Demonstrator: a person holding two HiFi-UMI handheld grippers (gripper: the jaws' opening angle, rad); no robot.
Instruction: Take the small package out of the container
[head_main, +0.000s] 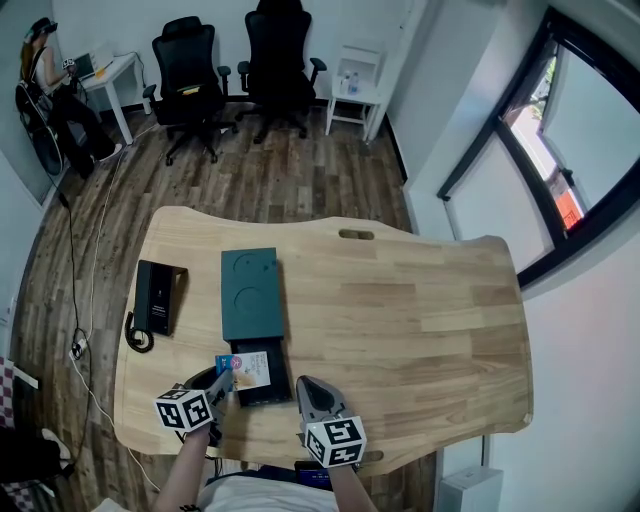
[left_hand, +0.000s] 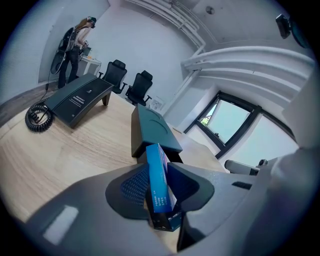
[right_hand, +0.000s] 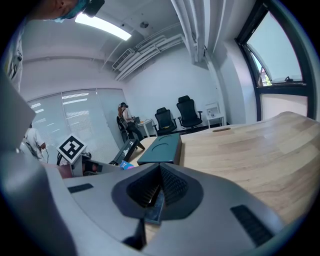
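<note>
On the near left part of the desk (head_main: 420, 320), the dark green container (head_main: 250, 295) lies with its inner tray (head_main: 270, 392) slid out toward the near edge. The left tongs (left_hand: 159, 176) are clenched on the small package (left_hand: 160, 182), a blue box standing on edge between the pads, over the left side of the tray. The right tongs (right_hand: 157, 194) are pinched on the thin dark wall at the tray's near right corner. A black telephone (head_main: 158, 297) lies left of the container.
</note>
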